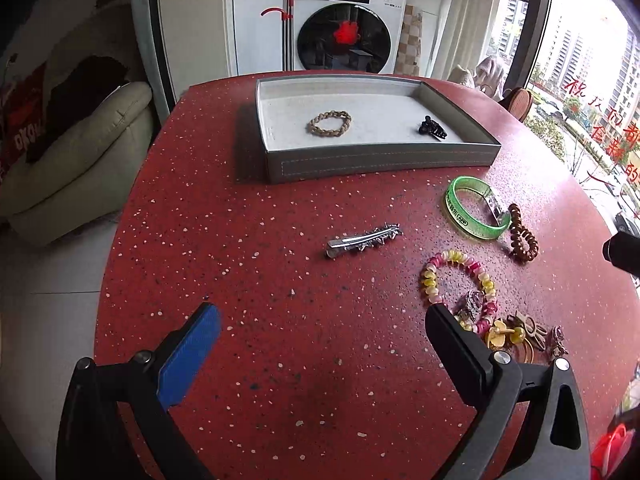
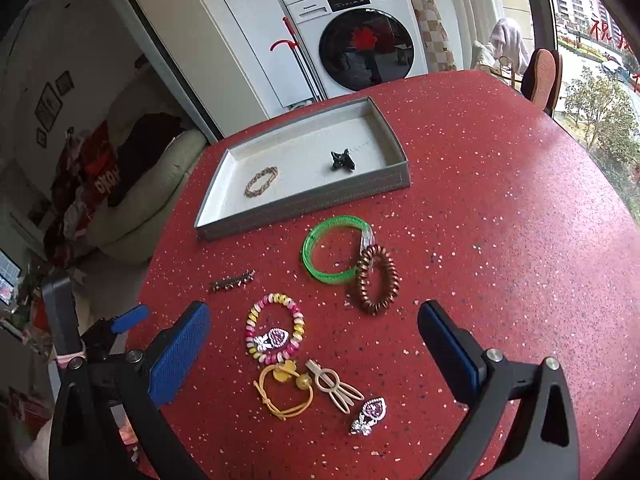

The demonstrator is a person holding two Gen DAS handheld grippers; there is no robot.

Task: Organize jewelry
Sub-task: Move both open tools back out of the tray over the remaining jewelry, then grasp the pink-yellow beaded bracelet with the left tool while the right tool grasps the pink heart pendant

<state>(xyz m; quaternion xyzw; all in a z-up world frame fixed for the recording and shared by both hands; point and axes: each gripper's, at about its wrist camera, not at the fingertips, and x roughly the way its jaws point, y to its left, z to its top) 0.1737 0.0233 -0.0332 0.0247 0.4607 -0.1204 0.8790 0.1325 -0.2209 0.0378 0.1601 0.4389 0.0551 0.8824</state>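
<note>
Nearest my right gripper (image 2: 314,334) lies the loose cluster I am working through: a yellow hair tie (image 2: 285,394), a cream rabbit clip (image 2: 335,387) and a jewelled strawberry clip (image 2: 370,416) lie just ahead of its fingers, with a pink-and-yellow bead bracelet (image 2: 275,330) beyond, ringed around a second sparkly clip (image 2: 271,339). This claw is spread wide and holds nothing. Farther out sit a green bangle (image 2: 334,249) touching a brown coil hair tie (image 2: 377,279), and off to the left a silver spiked barrette (image 1: 363,237) lies alone on the red table (image 1: 280,360). My left gripper (image 1: 322,322) is likewise wide open and empty, hanging over bare tabletop with that barrette straight ahead. The grey tray (image 1: 380,162) at the far side already holds a braided bracelet (image 1: 330,122) and a black claw clip (image 1: 432,128), so I judge the sorting is early, between picks, with most pieces outside. The next move, I think, calls for lowering one claw squarely over a single piece; the barrette looks the cleanest target, since the cluster risks snagging neighbours.
</note>
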